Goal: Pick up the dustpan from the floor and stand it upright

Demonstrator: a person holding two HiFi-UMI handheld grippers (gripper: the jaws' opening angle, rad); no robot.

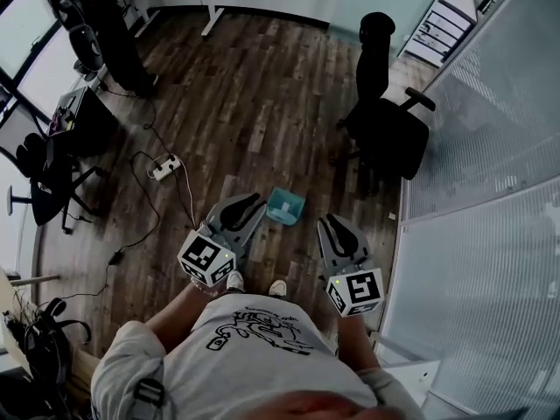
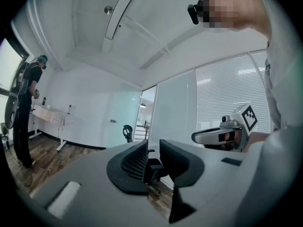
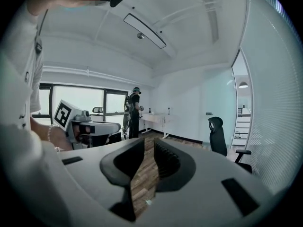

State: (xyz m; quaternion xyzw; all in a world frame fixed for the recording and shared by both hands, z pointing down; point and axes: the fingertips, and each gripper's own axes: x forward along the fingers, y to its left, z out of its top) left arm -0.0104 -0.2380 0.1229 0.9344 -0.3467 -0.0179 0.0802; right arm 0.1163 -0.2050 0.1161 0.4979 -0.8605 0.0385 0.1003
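A teal dustpan (image 1: pixel 285 206) rests on the dark wooden floor just ahead of my shoes; whether it lies flat or stands I cannot tell. In the head view it shows between the tips of my two grippers, which are held well above it. My left gripper (image 1: pixel 249 201) (image 2: pixel 154 155) points level, its jaws a narrow gap apart with nothing between them. My right gripper (image 1: pixel 331 223) (image 3: pixel 149 152) tilts slightly down, jaws also slightly apart and empty. Neither gripper view shows the dustpan. Each gripper view catches the other gripper off to the side.
A black office chair (image 1: pixel 385 121) stands just beyond the dustpan to the right, by a glass partition with blinds (image 1: pixel 490 147). A power strip (image 1: pixel 164 166) with trailing cables lies on the floor at left. Another person (image 1: pixel 118 33) stands at the far left near desks.
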